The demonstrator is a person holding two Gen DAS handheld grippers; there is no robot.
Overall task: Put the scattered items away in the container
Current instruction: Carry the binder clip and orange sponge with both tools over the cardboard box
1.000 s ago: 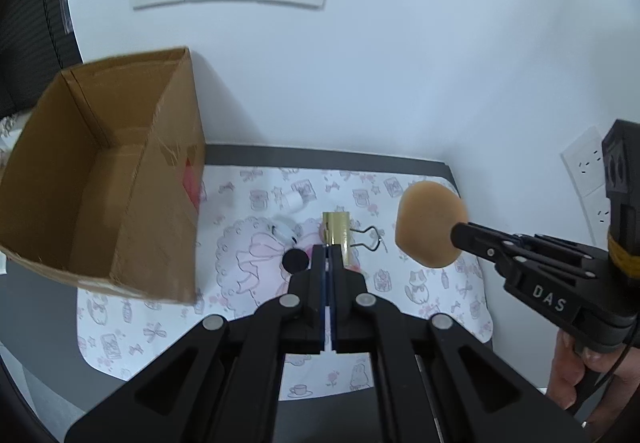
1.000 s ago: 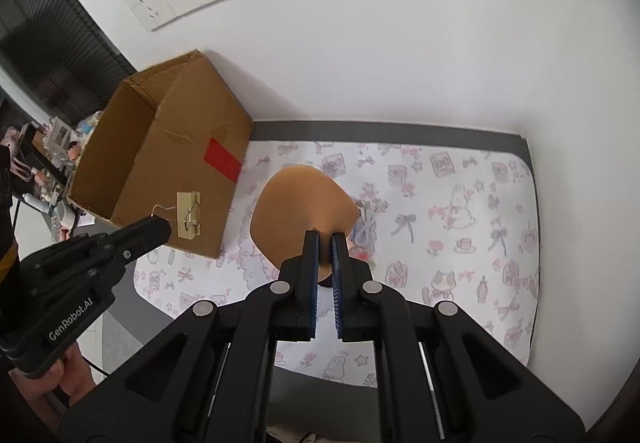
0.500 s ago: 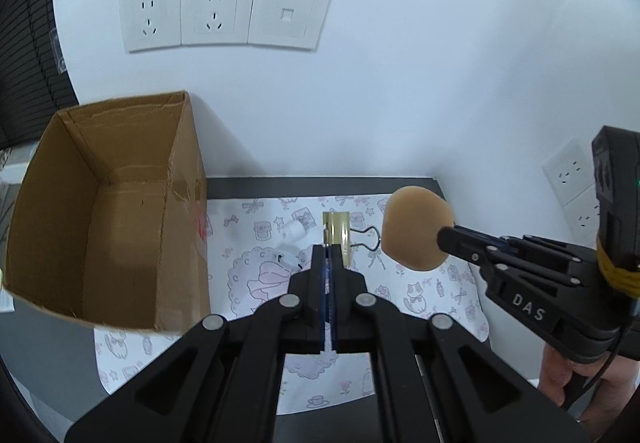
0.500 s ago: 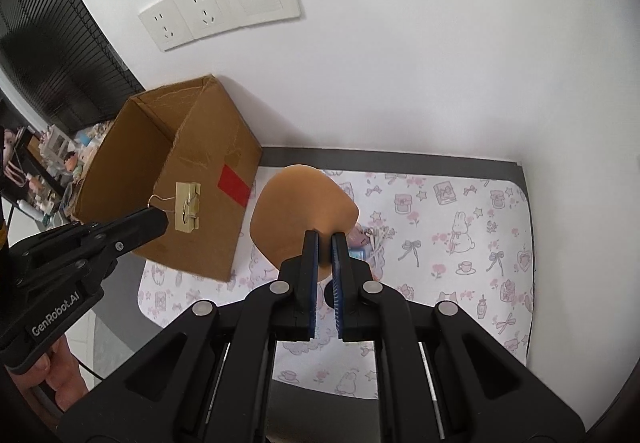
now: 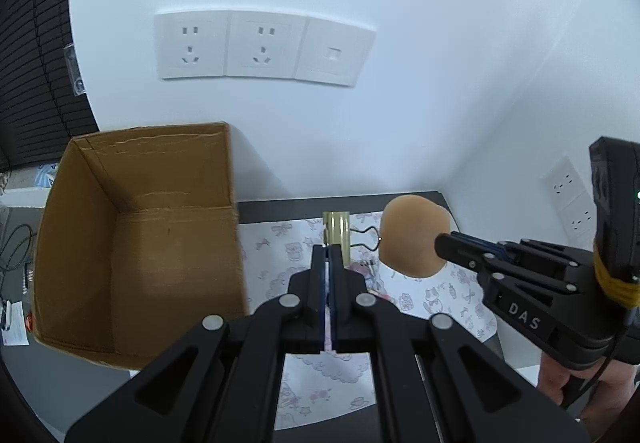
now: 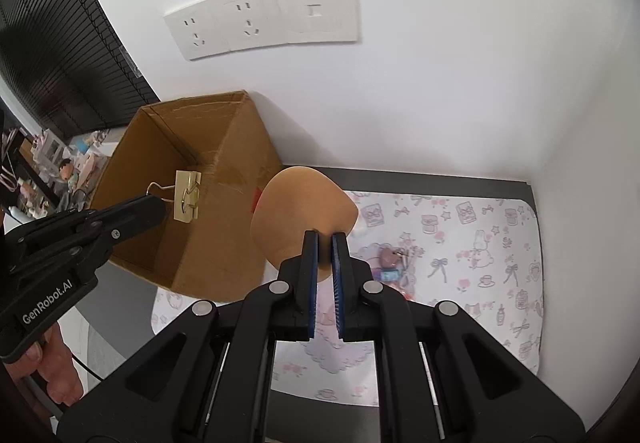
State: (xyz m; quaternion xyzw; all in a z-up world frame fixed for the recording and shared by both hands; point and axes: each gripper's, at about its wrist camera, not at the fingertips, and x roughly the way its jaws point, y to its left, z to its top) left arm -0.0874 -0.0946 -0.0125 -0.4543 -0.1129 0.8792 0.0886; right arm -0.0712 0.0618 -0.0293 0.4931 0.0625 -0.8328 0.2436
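So there's one cardboard box sitting open on the left, two grippers, one gold binder clip and one tan makeup sponge, plus a little cluster of small bits lying on the patterned mat; I can't count those, too small and partly hidden.

Going left to right: the box is standing against the white wall under three wall plates. The left gripper is pinching the binder clip by its wire handle, fingers basically closed with just a sliver between them, and it's hanging in the air right beside the box's right wall, up near the rim. From the right wrist view the clip is showing in front of the box opening. The right gripper is squeezing the sponge, fingers slightly apart with the sponge's edge between them, hovering over the mat to the right of the box.

The box's right wall is sitting between both held items and the inside of the box.

Compared with a second ago, both grippers are riding higher and closer to the box, and the clip is now level with the rim.
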